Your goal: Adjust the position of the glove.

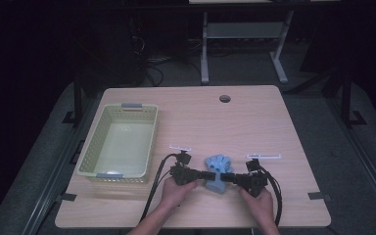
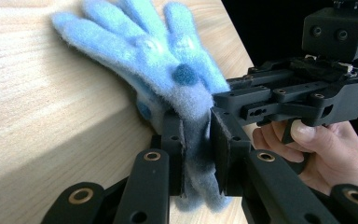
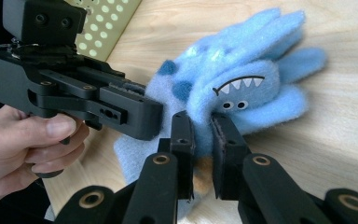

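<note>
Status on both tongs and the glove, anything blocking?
Left tongs shut on the blue glove at its cuff. Right tongs shut on the same glove from the other side. Glove on the table, basket off to the left, nothing in the way.

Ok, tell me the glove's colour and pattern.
Light blue glove with darker blue spots and a toothy monster face, clearest in the right gripper view.

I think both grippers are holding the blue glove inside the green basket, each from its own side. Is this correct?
Not quite. Both grippers do hold the blue glove, the left gripper and the right gripper each from its own side, but the glove lies on the wooden table, not inside the green basket. The high view shows the basket standing apart, to the left.
</note>
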`<action>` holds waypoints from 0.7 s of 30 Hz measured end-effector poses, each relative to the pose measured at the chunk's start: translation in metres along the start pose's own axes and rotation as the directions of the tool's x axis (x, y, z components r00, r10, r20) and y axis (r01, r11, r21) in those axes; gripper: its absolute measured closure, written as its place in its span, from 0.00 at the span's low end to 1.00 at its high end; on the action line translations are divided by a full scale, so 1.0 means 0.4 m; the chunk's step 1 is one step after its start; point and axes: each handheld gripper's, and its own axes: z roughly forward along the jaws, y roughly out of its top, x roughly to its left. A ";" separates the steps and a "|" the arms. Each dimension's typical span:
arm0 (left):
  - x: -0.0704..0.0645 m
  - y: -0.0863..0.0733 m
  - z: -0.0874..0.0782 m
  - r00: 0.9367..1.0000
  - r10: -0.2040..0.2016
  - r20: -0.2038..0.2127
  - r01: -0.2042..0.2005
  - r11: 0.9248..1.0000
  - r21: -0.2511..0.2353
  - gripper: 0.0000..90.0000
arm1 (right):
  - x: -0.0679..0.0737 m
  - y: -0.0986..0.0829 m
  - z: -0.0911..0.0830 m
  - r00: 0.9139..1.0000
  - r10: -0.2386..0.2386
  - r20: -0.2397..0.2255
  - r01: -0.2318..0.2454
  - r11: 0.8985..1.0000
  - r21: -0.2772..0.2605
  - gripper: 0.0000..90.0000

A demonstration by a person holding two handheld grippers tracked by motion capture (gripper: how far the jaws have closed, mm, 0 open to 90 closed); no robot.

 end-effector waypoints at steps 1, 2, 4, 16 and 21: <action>-0.001 0.001 -0.003 1.000 0.004 0.001 -0.004 1.000 0.000 0.85 | 0.003 0.001 0.000 1.000 -0.006 0.001 0.006 1.000 -0.003 0.90; -0.002 0.002 -0.004 1.000 0.003 0.002 -0.003 1.000 -0.005 0.85 | 0.006 0.002 -0.001 1.000 -0.005 0.000 0.005 1.000 -0.002 0.90; -0.002 0.002 -0.005 1.000 0.005 -0.005 -0.005 1.000 0.001 0.85 | 0.008 0.003 -0.001 1.000 -0.013 -0.002 0.013 1.000 -0.001 0.90; -0.007 -0.008 0.001 0.996 0.002 -0.088 0.004 0.998 0.064 0.70 | 0.006 -0.003 0.012 0.998 -0.029 0.062 0.027 0.999 0.039 0.83; -0.011 -0.011 0.002 0.995 -0.003 -0.101 0.009 0.998 0.060 0.71 | 0.017 -0.008 0.004 0.995 -0.024 0.100 0.019 0.999 0.050 0.68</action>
